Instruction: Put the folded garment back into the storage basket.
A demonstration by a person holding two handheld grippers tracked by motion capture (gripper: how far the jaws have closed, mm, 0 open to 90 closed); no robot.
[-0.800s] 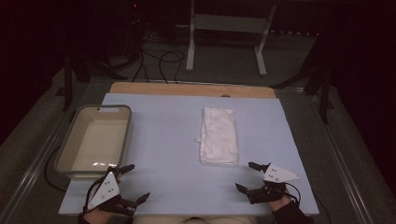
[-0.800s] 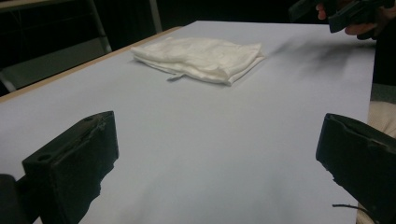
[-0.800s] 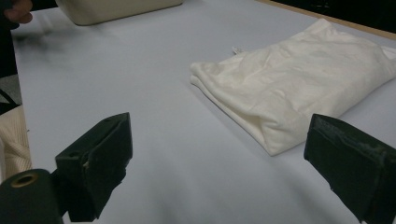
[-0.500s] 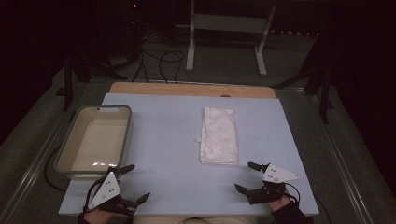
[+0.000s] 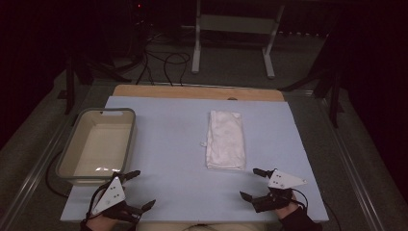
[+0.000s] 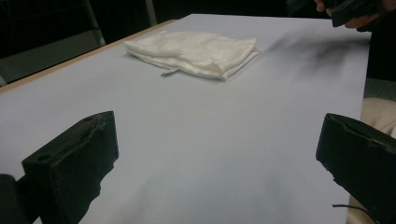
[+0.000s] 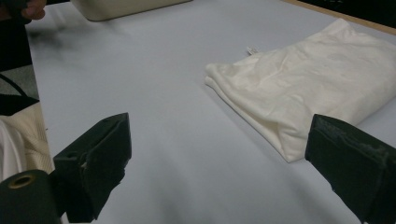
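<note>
the towel lies folded flat on the pale blue table, right of centre, its long side running away from the person. the bin sits at the table's left edge, well apart from it and with nothing in it that can be seen.

both grippers rest low at the near edge. the left gripper stands with its jaws wide apart and nothing between them, just in front of the bin's near wall. the right gripper is likewise spread wide and holds nothing – it sits near the towel's near right corner, not touching it. in the right gripper view the towel's folded corner lies just beyond the jaws, and in the left gripper view the towel is farther off across bare table.

the towel looks soft, light and limp (a few layers thick, with a small tag sticking out on its left side). it will likely sag and unfold if lifted by one layer alone – a better hold would pinch through the whole stack at the near corner or near short edge. it should not slip much between the pads, though a loose top layer could peel away. two holds, one at each near corner, would probably keep the fold together.
</note>
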